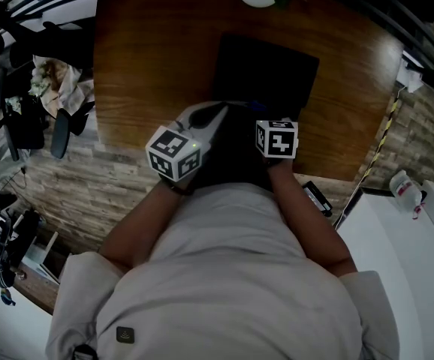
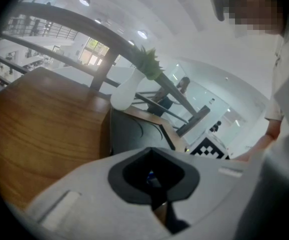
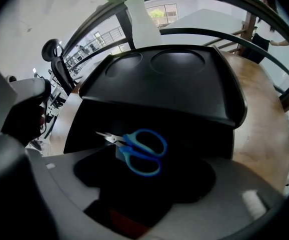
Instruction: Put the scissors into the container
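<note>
Clamping the scissors (image 3: 137,151) near their pivot, my right gripper (image 3: 133,180) faces the container (image 3: 184,91) at 12 o'clock. I judge them light, stiff, slick-bladed. Left gripper (image 2: 154,183): jaws together.

No legible txt, labels, brands or nos. in any view.

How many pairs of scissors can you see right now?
1. The blue-handled scissors sit just ahead of the right claw, before the black container. The head view hides that spot, so more may be hidden.
</note>
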A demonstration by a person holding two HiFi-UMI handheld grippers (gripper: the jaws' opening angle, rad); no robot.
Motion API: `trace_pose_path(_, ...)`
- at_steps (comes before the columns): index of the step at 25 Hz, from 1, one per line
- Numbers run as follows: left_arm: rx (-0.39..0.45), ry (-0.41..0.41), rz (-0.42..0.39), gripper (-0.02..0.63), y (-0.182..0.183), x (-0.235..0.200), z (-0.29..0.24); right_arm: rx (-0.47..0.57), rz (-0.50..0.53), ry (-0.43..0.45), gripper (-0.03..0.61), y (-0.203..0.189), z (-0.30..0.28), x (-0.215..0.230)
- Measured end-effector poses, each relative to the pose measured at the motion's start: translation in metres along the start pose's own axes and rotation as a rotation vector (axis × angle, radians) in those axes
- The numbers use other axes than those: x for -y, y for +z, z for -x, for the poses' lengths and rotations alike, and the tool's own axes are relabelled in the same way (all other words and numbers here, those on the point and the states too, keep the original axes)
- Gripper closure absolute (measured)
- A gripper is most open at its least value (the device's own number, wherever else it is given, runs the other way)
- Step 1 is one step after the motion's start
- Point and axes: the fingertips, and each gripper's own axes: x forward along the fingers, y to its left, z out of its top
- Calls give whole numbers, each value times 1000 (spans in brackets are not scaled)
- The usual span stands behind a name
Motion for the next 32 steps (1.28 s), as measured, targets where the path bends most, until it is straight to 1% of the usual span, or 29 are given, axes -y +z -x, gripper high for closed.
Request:
trace_pose_path(8, 4, -7, -13, 609, 3, 9, -2, 31, -2, 15, 232, 3, 13, 1)
trace_pose_path(13, 18, -11, -33, 609, 5, 25, 3, 75, 27, 36, 242, 5, 33, -4)
trace_pose_path(19, 55, -18, -69, 609, 1, 58, 11, 155, 114, 56, 344, 0, 67, -10)
trace_pose_path(26, 118, -21, -135, 609, 4, 107, 27, 268, 216, 82, 491, -7, 124, -18)
trace_pose_path(29, 146, -23, -169, 609, 6, 130, 36, 335, 254, 102, 558, -8, 152, -23)
trace_pose_path(30, 154, -23, -181, 609, 7, 138, 39, 361, 267, 109, 570, -8, 163, -25)
trace_pose_path(32, 172, -24, -205, 609, 11, 152, 45, 413, 293, 122, 571, -5, 185, -29)
